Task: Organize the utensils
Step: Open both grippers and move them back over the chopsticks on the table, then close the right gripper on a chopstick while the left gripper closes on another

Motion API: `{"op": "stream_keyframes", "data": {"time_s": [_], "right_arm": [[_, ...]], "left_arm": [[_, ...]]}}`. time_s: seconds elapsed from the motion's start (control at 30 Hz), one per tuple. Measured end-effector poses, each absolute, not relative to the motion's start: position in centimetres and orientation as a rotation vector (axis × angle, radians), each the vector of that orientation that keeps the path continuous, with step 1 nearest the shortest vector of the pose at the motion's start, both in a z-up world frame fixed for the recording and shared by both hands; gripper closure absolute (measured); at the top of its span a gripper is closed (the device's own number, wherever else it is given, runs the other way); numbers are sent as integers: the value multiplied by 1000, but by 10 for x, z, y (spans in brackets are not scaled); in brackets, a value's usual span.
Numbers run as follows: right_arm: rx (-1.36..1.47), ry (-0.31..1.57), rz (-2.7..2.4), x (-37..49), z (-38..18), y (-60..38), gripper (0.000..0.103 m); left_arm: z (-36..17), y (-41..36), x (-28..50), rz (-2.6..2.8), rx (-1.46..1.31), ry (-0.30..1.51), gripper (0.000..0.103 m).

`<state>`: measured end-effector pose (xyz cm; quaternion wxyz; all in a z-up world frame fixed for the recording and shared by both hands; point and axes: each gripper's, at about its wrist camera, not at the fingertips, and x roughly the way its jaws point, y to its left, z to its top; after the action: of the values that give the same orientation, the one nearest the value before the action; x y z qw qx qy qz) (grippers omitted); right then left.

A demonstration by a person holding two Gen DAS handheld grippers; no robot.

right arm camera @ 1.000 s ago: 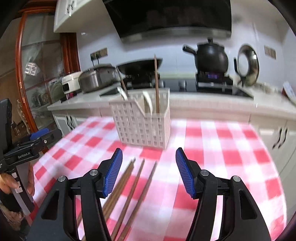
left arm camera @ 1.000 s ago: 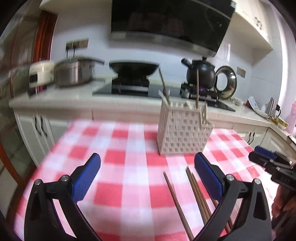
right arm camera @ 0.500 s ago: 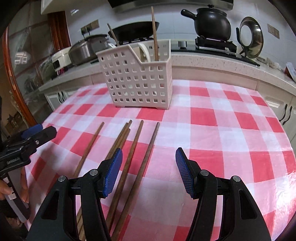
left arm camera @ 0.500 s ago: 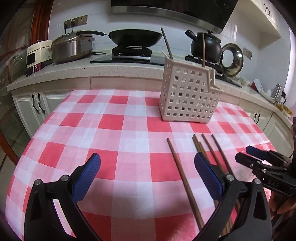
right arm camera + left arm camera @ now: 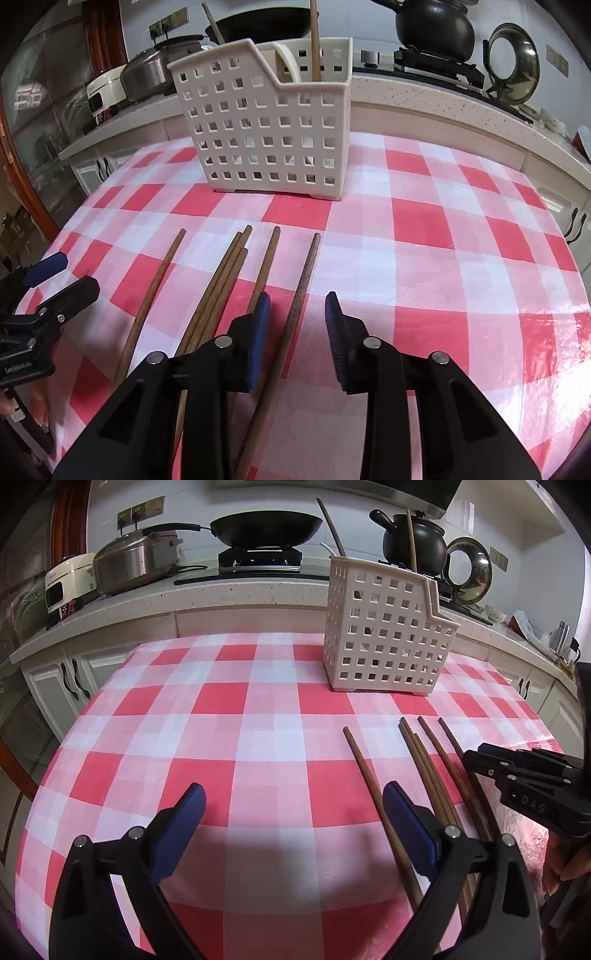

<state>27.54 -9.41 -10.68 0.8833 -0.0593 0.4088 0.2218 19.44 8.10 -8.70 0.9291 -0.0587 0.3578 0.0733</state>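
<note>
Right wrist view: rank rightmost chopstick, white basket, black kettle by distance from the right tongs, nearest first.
1. Rightmost chopstick: between the right tongs' pads, on the table.
2. White basket: mid-table, ahead, slightly left.
3. Black kettle: on the stove, far upper right.

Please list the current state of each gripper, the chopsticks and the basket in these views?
Right gripper: jaws have just been closing around the rightmost chopstick, pads not yet pressing it.
Left gripper: open, empty.
Other chopsticks: lying flat on the checked tablecloth.
White utensil basket: upright, already holding two chopsticks.
</note>
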Motion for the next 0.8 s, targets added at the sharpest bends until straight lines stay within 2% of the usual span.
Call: {"op": "stream_keyframes", "data": {"time_s": [0.27, 0.47, 0.67, 0.73, 0.8], "right_arm": [[-165, 878, 432, 288, -113, -83, 81], [-228, 874, 404, 287, -112, -75, 94], [-203, 869, 423, 281, -113, -84, 96], [-191, 871, 428, 279, -113, -89, 96], [-177, 872, 431, 278, -113, -95, 96]], "left_arm": [[-90, 82, 197, 147, -133, 744, 10], [-92, 81, 201, 149, -132, 761, 10], [-94, 71, 210, 151, -96, 787, 10], [-95, 67, 215, 150, -87, 803, 12], [-97, 64, 221, 146, -89, 823, 19]]}}
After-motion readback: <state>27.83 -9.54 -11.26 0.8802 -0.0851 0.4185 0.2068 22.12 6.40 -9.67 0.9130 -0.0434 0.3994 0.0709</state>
